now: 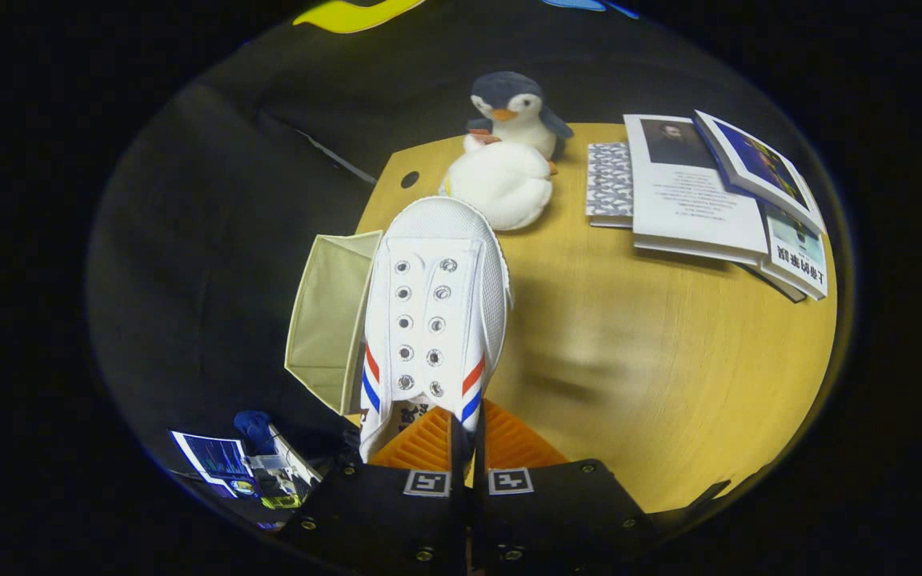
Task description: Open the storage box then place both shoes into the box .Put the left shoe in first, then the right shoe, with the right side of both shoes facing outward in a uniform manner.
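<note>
Tool: your tool [467,436] has its fingers pinched nearly together on the heel end of the white shoe [434,320], which rides toe-forward above the counter [653,384].
Shoe: light canvas, soft upper, firmer sole; I'd judge the heel rim the safest hold, though it may swing.
Box: the beige storage box [331,318] sits open at the counter's left edge, right beside the shoe.
Around: two plush penguins [509,152] beyond the toe, books [709,200] at the far right corner, well apart.
In the way: nothing between shoe and box.
</note>
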A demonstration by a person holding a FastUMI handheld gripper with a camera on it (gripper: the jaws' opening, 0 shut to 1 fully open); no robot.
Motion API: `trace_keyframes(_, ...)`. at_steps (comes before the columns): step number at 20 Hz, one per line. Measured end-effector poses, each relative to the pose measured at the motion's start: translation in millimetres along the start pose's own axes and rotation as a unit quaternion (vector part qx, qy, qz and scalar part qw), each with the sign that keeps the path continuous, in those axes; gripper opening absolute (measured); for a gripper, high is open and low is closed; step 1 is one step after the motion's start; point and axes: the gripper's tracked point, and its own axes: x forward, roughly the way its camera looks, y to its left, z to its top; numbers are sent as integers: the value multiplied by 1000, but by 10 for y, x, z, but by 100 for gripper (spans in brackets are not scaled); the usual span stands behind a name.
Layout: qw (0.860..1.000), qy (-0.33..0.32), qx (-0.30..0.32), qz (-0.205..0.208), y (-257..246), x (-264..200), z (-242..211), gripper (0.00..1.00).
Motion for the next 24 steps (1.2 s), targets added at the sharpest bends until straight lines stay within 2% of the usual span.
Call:
trace_keyframes(5, 999, 10, -36, 17, 525, 240, 184, 3)
trace_keyframes(13, 995, 34, -91, 22, 1330, 620, 396, 3)
trace_keyframes(20, 988, 73, -132, -24, 1737, 1214, 443, 3)
trace_keyframes(24, 984, 95, -140, -56, 1704, 1481, 349, 3)
